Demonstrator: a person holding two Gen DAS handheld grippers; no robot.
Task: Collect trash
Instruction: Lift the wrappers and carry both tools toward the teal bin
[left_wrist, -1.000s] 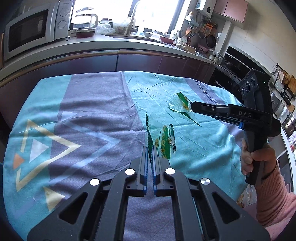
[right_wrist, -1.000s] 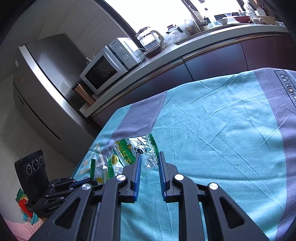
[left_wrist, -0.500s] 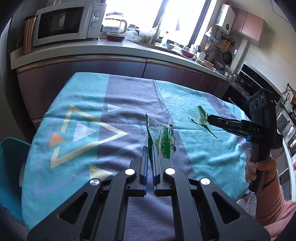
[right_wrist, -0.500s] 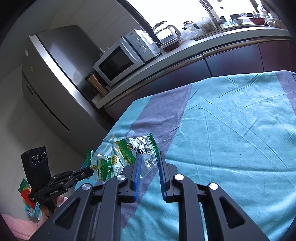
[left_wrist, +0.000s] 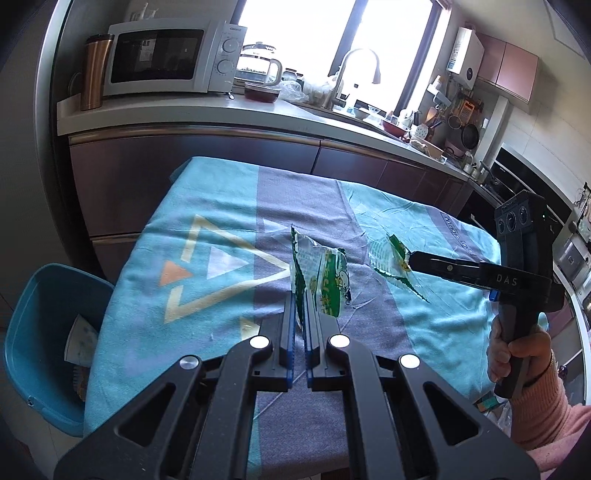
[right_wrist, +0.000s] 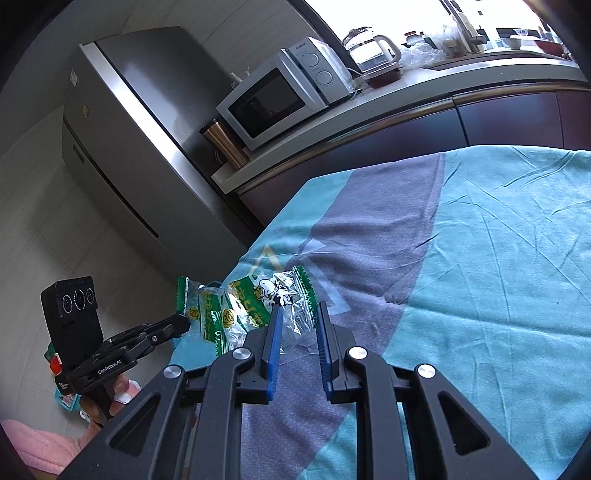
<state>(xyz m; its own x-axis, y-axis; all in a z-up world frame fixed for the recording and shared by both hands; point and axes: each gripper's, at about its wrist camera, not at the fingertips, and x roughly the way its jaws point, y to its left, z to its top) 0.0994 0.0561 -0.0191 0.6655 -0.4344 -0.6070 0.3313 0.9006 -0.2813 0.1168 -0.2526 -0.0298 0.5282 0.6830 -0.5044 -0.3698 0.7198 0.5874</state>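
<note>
My left gripper (left_wrist: 300, 302) is shut on a green-and-white snack wrapper (left_wrist: 325, 284) and holds it upright above the tablecloth. In the right wrist view this gripper (right_wrist: 181, 325) shows at the left with its wrapper (right_wrist: 207, 314). My right gripper (right_wrist: 297, 314) is shut on a second clear wrapper with a green edge and a cow print (right_wrist: 277, 299); the pads stand a little apart with the film between them. In the left wrist view it (left_wrist: 408, 260) holds that wrapper (left_wrist: 388, 254) above the cloth.
A blue bin (left_wrist: 40, 332) with paper inside stands on the floor left of the table. The table carries a teal and grey cloth (left_wrist: 221, 295). A counter with a microwave (left_wrist: 166, 59) and kettle runs behind. A steel fridge (right_wrist: 147, 155) stands at the left.
Both grippers have moved left along the table with their wrappers. The blue bin has come into the left wrist view.
</note>
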